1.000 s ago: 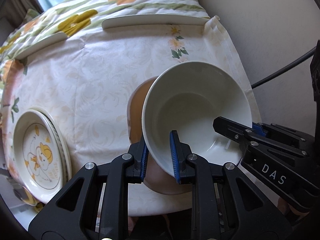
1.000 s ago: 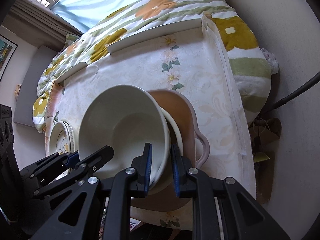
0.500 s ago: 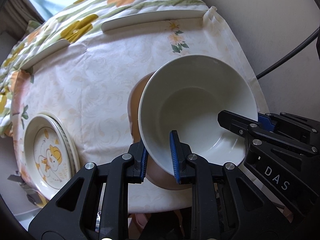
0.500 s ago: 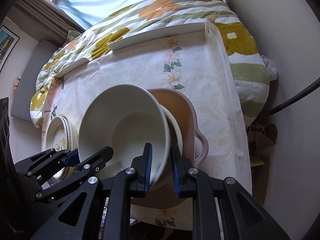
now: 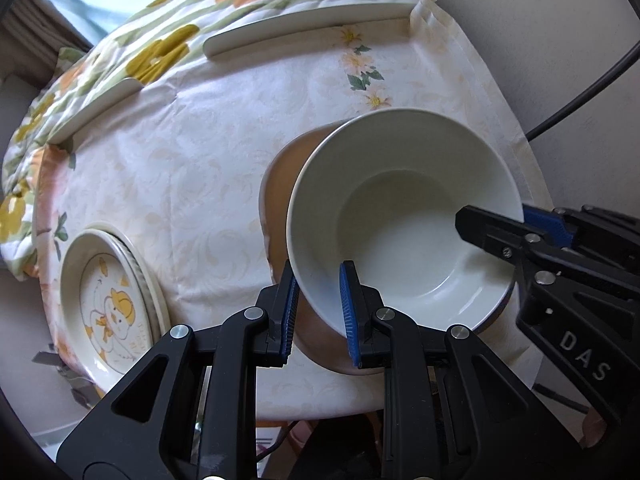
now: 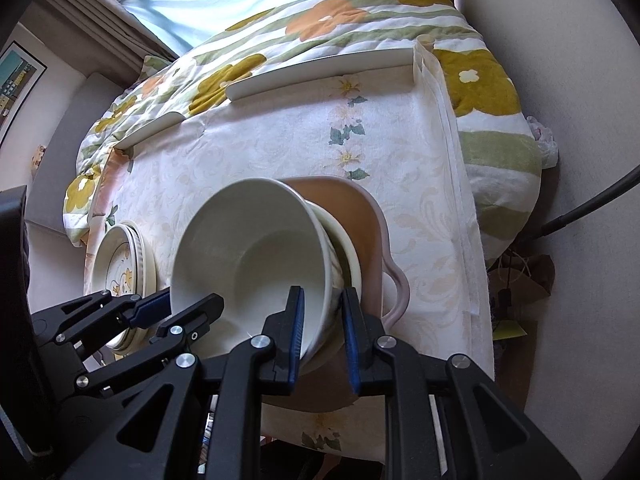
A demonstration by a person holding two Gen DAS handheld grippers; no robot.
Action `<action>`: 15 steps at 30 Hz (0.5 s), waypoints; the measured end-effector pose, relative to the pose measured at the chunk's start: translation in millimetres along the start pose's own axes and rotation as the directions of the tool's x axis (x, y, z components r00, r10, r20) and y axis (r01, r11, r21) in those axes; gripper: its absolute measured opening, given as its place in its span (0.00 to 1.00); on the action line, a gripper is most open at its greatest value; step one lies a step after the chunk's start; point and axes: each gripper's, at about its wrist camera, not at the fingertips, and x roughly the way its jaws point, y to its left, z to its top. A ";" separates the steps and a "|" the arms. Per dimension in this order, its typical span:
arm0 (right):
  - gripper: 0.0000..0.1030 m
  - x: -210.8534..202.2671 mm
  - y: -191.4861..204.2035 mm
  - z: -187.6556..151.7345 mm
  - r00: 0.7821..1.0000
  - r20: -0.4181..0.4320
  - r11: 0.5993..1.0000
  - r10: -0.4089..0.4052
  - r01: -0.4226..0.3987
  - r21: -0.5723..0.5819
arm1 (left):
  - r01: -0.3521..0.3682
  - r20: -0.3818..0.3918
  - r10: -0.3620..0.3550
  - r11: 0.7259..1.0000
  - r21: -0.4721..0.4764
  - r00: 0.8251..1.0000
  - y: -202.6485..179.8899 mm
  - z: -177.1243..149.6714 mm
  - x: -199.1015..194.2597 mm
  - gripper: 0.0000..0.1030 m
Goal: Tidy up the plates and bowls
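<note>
A plain white bowl (image 5: pixel 400 220) hangs tilted over a pink-brown handled dish (image 6: pixel 352 204) on the flowered tablecloth. A smaller cream bowl (image 6: pixel 349 250) sits in that dish, right under the white bowl (image 6: pixel 248 264). My left gripper (image 5: pixel 316 282) is shut on the bowl's near-left rim, one pad inside and one outside. My right gripper (image 6: pixel 322 300) is shut on the opposite rim the same way. Each gripper shows in the other's view: right gripper (image 5: pixel 500 226), left gripper (image 6: pixel 176 306).
A stack of plates (image 5: pixel 108 300) with a yellow duck picture lies at the table's left edge. Two white raised strips (image 5: pixel 308 28) line the far edge, and a flowered quilt (image 6: pixel 320 28) lies beyond. A black cable (image 5: pixel 580 96) runs along the wall on the right.
The white bowl has tipped a little so its inside faces the left wrist camera more squarely. Both grips on the rim are unchanged.
</note>
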 end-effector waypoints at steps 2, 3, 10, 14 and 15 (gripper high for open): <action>0.17 -0.6 0.4 0.9 1.000 0.001 1.000 -0.006 0.006 -0.011 | -0.006 -0.005 0.006 1.000 0.007 1.000 -1.5 0.0 0.6 0.17; 0.17 -1.1 0.4 1.4 1.000 0.004 1.000 -0.007 0.007 -0.017 | -0.007 -0.002 0.007 1.000 0.009 1.000 -2.1 0.2 0.2 0.17; 0.17 -1.9 -4.6 0.8 1.000 0.002 1.000 0.013 -0.013 -0.022 | -0.019 0.004 0.019 1.000 0.008 1.000 -3.3 2.2 -3.6 0.17; 0.17 -13.9 -5.9 0.9 0.999 0.034 0.999 0.034 -0.033 -0.020 | -0.002 0.039 0.003 1.000 -0.012 0.999 1.6 1.6 -18.3 0.17; 0.17 -20.1 -6.2 1.5 0.998 0.048 0.999 0.043 -0.042 -0.022 | 0.009 0.059 -0.008 1.000 -0.019 0.998 4.0 1.6 -26.3 0.17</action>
